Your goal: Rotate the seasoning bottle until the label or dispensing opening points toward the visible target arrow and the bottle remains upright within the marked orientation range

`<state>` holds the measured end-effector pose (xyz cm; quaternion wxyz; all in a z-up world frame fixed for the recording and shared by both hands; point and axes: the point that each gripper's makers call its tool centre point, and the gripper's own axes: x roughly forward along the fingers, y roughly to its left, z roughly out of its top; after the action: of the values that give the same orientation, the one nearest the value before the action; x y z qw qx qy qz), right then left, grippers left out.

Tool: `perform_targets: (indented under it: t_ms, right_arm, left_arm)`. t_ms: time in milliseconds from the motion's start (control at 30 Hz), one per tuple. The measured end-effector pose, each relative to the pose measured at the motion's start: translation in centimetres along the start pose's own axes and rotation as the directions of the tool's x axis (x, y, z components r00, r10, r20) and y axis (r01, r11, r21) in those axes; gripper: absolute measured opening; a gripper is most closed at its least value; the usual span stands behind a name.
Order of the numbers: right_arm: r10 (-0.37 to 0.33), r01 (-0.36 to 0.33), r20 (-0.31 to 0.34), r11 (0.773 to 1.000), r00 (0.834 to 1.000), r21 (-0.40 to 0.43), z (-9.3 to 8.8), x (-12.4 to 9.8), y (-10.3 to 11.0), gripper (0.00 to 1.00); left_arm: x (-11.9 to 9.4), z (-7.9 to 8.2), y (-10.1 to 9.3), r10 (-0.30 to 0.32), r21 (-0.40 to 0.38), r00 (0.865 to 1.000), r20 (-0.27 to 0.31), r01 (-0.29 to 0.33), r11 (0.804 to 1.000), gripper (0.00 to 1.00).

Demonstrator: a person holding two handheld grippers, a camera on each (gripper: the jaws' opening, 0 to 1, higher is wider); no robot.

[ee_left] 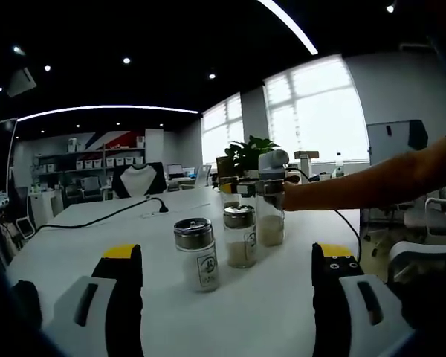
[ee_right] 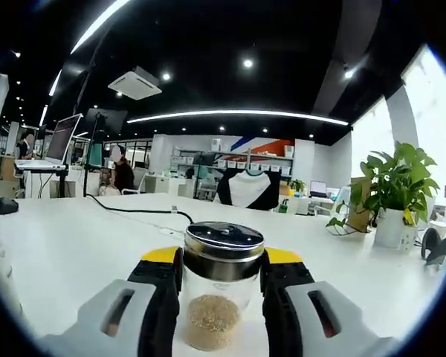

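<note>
On the white table (ee_left: 97, 238) in the left gripper view stand three glass jars: one jar (ee_left: 196, 253) at about 6 o'clock, a second jar (ee_left: 240, 236) just to its right, and a third, taller jar (ee_left: 270, 216) at about 3 o'clock of the second. One potted plant (ee_left: 247, 155) stands behind them and one black cable (ee_left: 97, 217) lies at 9 o'clock. In the right gripper view there is one jar (ee_right: 221, 294), one potted plant (ee_right: 395, 190) at 3 o'clock, and one monitor (ee_right: 65, 137) at 10 o'clock.
</note>
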<state>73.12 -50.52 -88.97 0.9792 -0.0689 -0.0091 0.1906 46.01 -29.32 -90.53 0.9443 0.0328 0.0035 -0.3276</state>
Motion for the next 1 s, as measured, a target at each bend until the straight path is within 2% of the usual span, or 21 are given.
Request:
perform_targets:
  t_ms: [367,600,767,1000]
  right_arm:
    - [0.026,-0.026,-0.019,1.000,0.999,0.005,0.3,0.1,-0.1,0.38]
    - [0.050,-0.050,0.015,0.999,0.999,-0.017,2.2,-0.4,-0.5,0.37]
    - [0.057,-0.060,0.046,0.997,0.997,0.052,3.5,-2.1,-0.9,0.38]
    - [0.048,-0.055,0.058,0.989,0.997,0.139,3.8,-4.4,-2.1,0.37]
  left_arm:
    - [0.0,0.1,0.1,-0.002,-0.009,1.000,0.007,0.002,1.000,1.00]
    - [0.0,0.0,0.2,0.000,-0.014,1.000,0.006,0.000,1.000,1.00]
    - [0.0,0.2,0.0,-0.002,-0.014,1.000,0.011,0.002,1.000,1.00]
    - [-0.2,0.5,0.3,0.019,-0.031,0.999,0.026,-0.018,0.999,0.99]
